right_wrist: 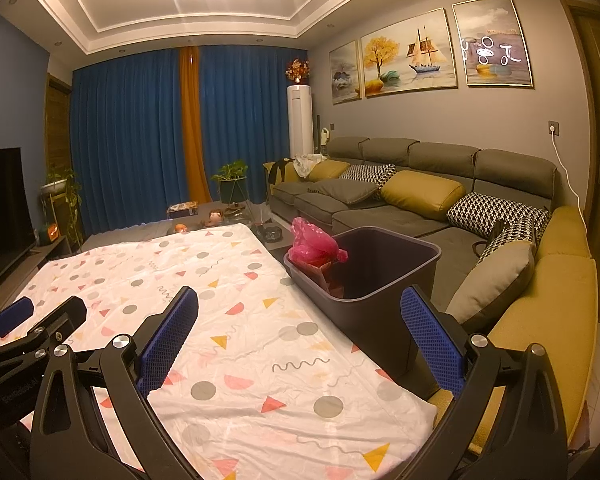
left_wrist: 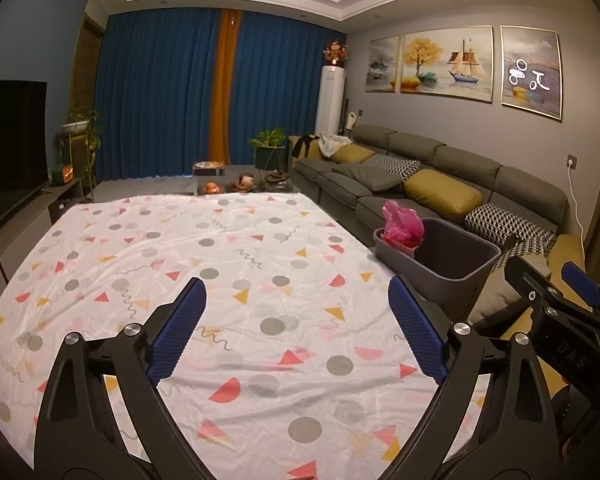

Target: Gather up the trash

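Both grippers' jaws wide, pink bag (right_wrist: 314, 245) in bin (right_wrist: 380, 304).

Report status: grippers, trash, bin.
Left gripper open, empty. Right gripper open, empty. Pink bag sits in the grey bin beside the table. No trash visible on the tablecloth.

a patterned cloth (left_wrist: 220, 264) covers the whole table.

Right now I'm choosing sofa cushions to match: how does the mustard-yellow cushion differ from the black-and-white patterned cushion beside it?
The mustard-yellow cushion is plain and plump; the black-and-white patterned cushion has a busy woven-look print and lies flatter. The yellow one looks bigger. Both rest on the grey sofa.
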Demonstrator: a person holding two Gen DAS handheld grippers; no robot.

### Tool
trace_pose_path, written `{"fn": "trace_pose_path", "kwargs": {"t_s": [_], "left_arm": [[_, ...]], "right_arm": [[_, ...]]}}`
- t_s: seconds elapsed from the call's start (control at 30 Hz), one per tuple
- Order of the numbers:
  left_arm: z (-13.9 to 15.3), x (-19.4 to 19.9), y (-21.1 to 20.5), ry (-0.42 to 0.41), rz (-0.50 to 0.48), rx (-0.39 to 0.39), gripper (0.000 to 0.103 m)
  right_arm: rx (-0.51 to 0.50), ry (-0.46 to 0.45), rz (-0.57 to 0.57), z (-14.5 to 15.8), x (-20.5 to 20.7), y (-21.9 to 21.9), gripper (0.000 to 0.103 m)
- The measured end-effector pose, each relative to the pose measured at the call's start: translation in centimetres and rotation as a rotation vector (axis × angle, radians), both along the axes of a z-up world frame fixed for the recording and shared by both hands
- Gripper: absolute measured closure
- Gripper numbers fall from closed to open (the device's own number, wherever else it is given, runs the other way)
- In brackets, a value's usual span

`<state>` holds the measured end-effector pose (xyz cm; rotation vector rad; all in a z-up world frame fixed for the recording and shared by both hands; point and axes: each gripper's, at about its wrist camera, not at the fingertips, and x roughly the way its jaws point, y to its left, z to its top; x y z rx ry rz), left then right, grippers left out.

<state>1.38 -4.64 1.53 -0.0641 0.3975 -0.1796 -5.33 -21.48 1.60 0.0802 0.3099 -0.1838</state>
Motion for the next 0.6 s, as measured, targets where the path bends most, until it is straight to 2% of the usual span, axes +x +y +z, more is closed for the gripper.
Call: {"fn": "trace_pose_path", "kwargs": {"t_s": [0.6], "left_arm": [[0.25,0.42,-0.43,0.004,-0.006,0.003,0.013]], "right_arm": [[0.005,-0.002,-0.001,0.33,0.03,-0.04,0.005]]}}
